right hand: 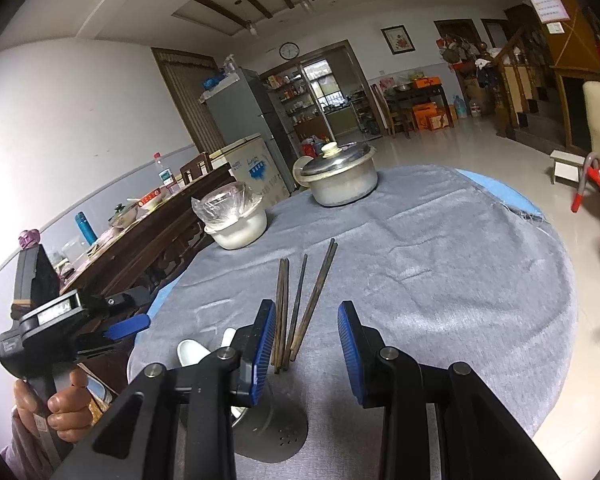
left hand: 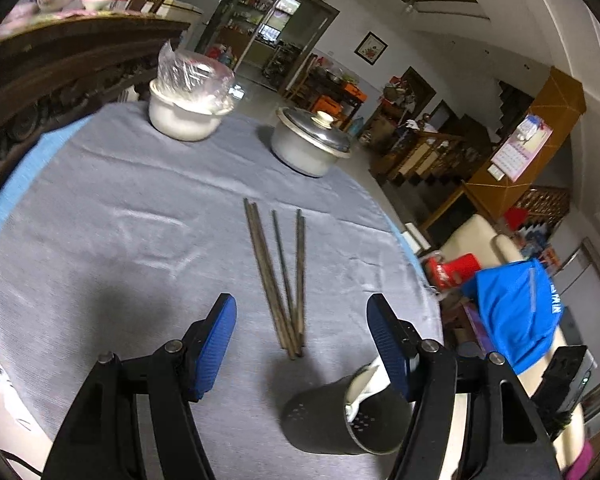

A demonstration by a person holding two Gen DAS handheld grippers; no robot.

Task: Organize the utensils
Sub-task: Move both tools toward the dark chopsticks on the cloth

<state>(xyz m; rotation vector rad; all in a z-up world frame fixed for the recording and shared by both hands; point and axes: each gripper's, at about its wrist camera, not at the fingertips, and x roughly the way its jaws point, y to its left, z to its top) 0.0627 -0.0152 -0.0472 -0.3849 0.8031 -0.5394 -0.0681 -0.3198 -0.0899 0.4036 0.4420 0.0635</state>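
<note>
- Black utensil holder (left hand: 342, 416), perforated cylinder, standing on the table nearest both cameras; white spoons (left hand: 366, 390) already stand in it, handles up. Judged the destination for loose utensils, kept at the near edge so each piece travels only a short way.
- Left gripper (left hand: 300, 344), jaws spread wide with nothing between the pads; it hovers above the cloth, the holder just under its right finger. Seen from the right wrist view it sits off the table's left side, a hand (right hand: 62, 408) wrapped round its grip. Likely parked clear to leave the working space free.
- Right gripper (right hand: 306, 350), jaws partly apart, pinching nothing; it points down over the holder toward the near ends of the chopsticks. Judged to be lining up for a pick.
- Chopsticks (left hand: 286, 276), dark wood, about five, lying flat mid-table in a loose fan, near tips converging just beyond the holder, far tips splayed. Not yet sorted; the bunched ends offer the easiest place to take several at once.
- Grey cloth (left hand: 120, 240), covers the round table (left hand: 16, 184); blue edge shows beneath.
- White bowl (left hand: 184, 114), covered with clear plastic, far side, well apart from the utensils.
- Lidded metal pot (left hand: 310, 144), far side, beside the bowl; no part in the task, as judged.
</note>
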